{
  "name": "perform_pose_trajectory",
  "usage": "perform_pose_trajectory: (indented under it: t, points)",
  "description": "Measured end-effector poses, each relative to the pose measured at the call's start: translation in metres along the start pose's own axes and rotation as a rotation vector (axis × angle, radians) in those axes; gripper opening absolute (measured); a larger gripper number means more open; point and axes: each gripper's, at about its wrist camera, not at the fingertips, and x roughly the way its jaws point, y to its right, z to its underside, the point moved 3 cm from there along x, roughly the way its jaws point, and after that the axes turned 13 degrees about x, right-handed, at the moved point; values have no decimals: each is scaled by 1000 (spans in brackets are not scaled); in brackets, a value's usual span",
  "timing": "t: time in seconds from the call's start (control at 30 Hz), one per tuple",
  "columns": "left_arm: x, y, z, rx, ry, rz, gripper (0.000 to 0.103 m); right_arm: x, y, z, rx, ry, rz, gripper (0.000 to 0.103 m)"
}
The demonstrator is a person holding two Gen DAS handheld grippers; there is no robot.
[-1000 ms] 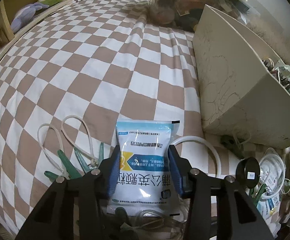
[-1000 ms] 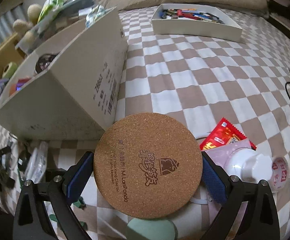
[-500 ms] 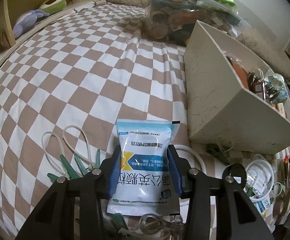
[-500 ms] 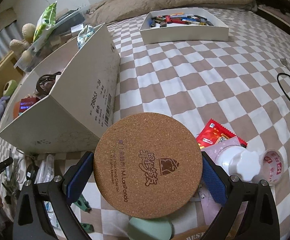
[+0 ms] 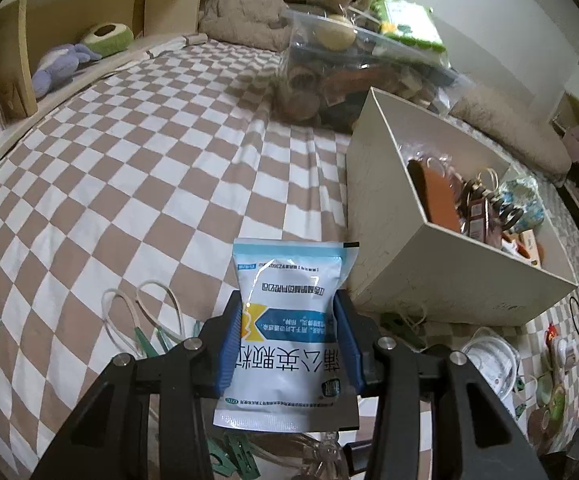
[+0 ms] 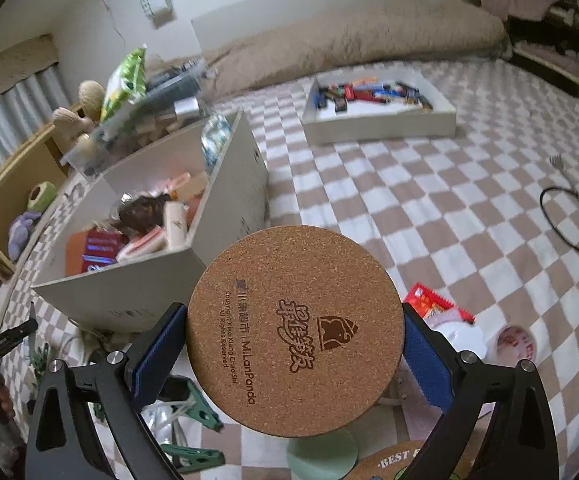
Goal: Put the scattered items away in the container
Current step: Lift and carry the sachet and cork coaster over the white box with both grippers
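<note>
My left gripper is shut on a light-blue sachet with printed text, lifted over the checkered bed just left of the white box. That open box holds several items such as a brown case and keys. In the right wrist view my right gripper is shut on a round cork coaster, its blue pads pressing both edges. The same white box stands to its left, filled with several items.
White cable ties and green pegs lie on the checkered sheet below the left gripper. A red snack packet, a white bottle and a tape roll lie right of the coaster. A shallow white tray and a black cable lie farther off.
Both grippers have risen with their loads and tilted upward. The box's inside, hidden before behind its wall, now shows in both views.
</note>
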Motion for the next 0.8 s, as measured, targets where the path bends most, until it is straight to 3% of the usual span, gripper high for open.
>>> perform_pose_trajectory:
  t: [0.33,0.8]
  points:
    - [-24,11,-12,47,79,-13,43,-34,-19,-14,-23,102,-47,100]
    - [-65,54,-47,142,185,40,43,-64,-65,-29,-94,182,-103,100]
